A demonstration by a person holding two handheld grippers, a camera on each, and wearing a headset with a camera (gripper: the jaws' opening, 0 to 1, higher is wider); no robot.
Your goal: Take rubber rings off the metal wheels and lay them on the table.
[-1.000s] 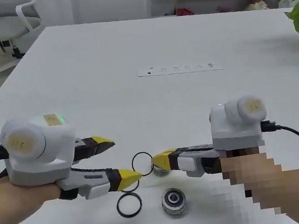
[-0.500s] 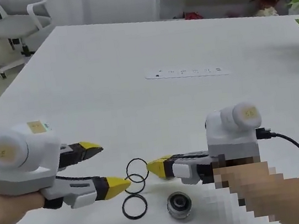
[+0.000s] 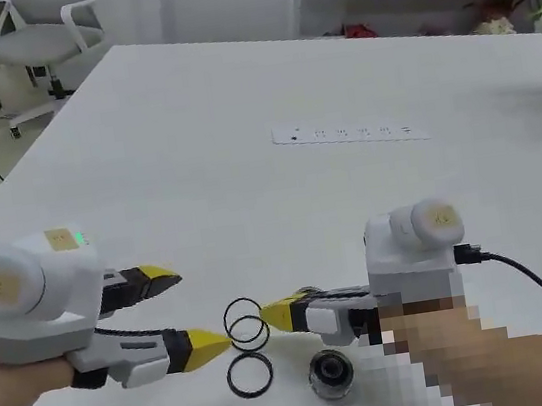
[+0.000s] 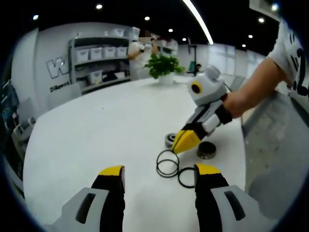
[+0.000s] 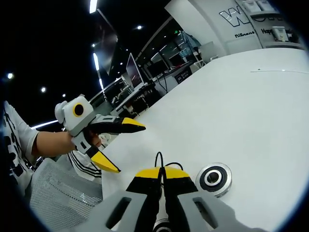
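Head view: left gripper (image 3: pixel 183 310) jaws apart; right gripper (image 3: pixel 276 313) nips ring (image 3: pixel 244 320); loose ring (image 3: pixel 250 375) on table (image 3: pixel 246 166) beside wheel (image 3: pixel 331 372).
Left gripper view: own jaws wide; rings ahead.
Right gripper view: jaws closed on ring; wheel alongside.

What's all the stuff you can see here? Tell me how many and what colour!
rubber rings: three, black, by the tool tips, one pinched in the right tool.
metal wheels: two, silver, beside the right tool.
power strip: one, white, farther back on the table.
table: one, white, under everything.
chair: one, pale grey, past the table's far left corner.
plant: one, green, at the table's far end in the left gripper view.
left tool: one, yellow-tipped, open, left of the rings.
right tool: one, yellow-tipped, shut on a ring.
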